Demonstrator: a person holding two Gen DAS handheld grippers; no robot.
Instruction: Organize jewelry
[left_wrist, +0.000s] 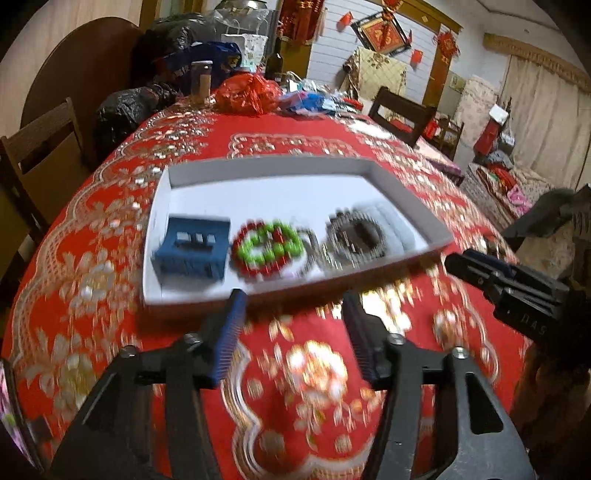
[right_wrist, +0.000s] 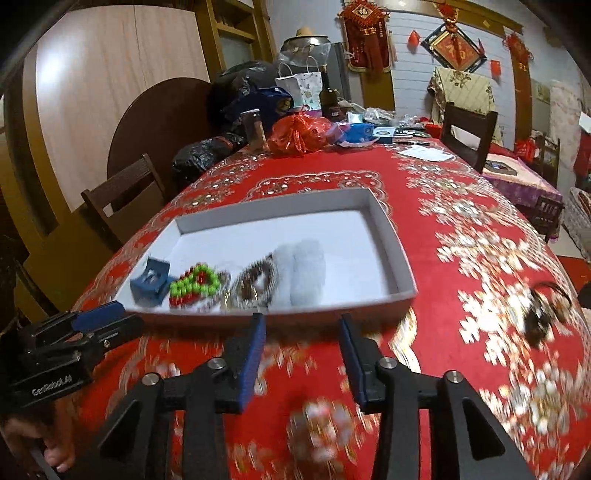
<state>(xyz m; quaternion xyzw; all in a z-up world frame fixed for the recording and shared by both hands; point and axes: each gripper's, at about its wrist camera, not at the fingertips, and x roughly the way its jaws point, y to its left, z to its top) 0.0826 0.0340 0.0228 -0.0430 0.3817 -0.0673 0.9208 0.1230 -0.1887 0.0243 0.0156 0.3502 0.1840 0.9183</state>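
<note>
A white tray sits on the red tablecloth. In it lie a blue hair clip, a red and green bead bracelet, a dark metallic bracelet and a pale fluffy item. A dark jewelry piece lies on the cloth right of the tray. My left gripper is open and empty just before the tray's near rim. My right gripper is open and empty, also at the near rim. Each gripper shows in the other's view.
The far end of the table holds a red plastic bag, a dark bottle, a jar, black bags and small boxes. Wooden chairs stand at the left and far right sides.
</note>
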